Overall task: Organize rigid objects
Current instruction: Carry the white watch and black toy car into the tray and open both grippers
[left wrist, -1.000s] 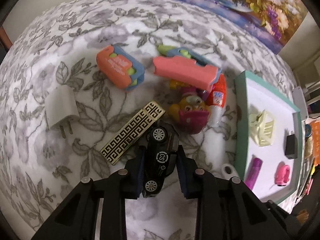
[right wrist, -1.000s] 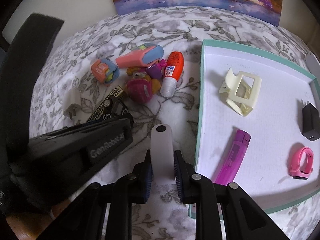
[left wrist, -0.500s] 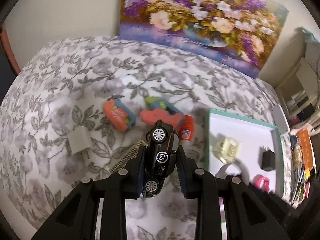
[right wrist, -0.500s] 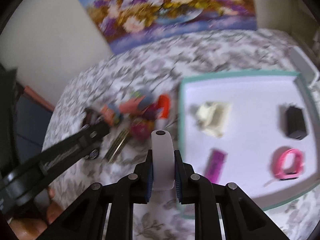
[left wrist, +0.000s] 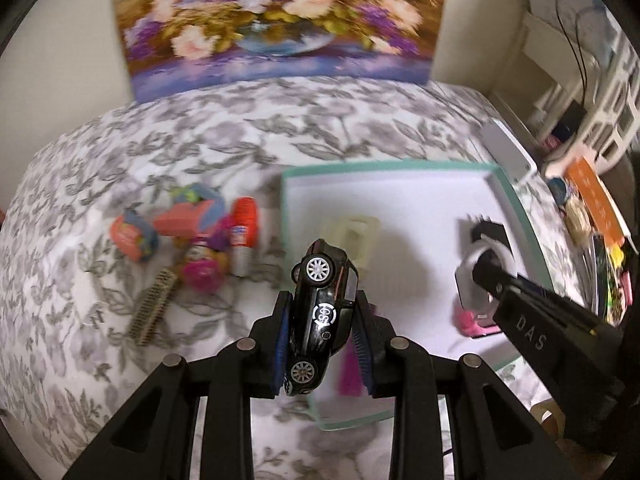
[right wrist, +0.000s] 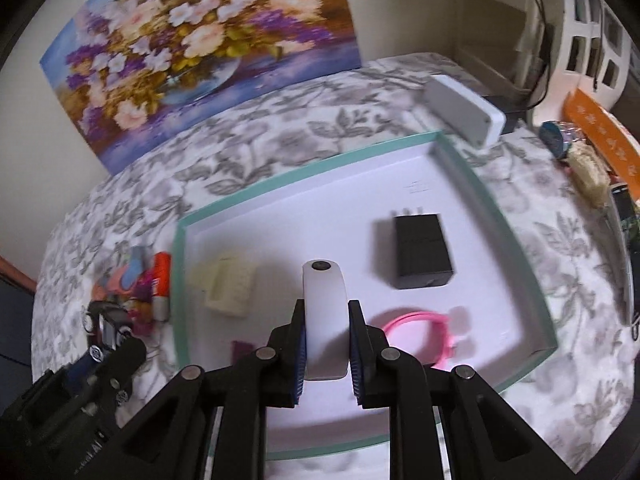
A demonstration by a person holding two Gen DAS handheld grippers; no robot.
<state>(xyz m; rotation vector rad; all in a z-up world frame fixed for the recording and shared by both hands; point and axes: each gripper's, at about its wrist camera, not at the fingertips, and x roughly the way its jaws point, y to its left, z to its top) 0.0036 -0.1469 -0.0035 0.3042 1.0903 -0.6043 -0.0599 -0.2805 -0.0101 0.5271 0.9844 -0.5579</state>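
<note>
On the bed's floral cover, the unsorted heap (left wrist: pixel 192 240) lies far left, well apart from the white tray (left wrist: pixel 516 216) with the teal rim on the right.

The left hand-held gripper (left wrist: pixel 322 320) is clamped on a black toy car (left wrist: pixel 322 304), its pads pressing the car's roof and underside. The car's long axis runs along the fingers, nose pointing away. It hangs over the tray's near-left corner, so the tray floor lies straight ahead and below.

The right hand-held gripper (right wrist: pixel 326 336) is pinched tight on a white oblong piece (right wrist: pixel 324 312), also lengthwise along the fingers. It hangs over the tray's middle, between the cream clip (right wrist: pixel 230 288) and the black charger (right wrist: pixel 420 250). This hand looks nearer to a free spot.

Only the right view shows the pink band (right wrist: pixel 416 332) clearly; the left view alone shows the gold-patterned bar (left wrist: pixel 154 306) outside the tray.
</note>
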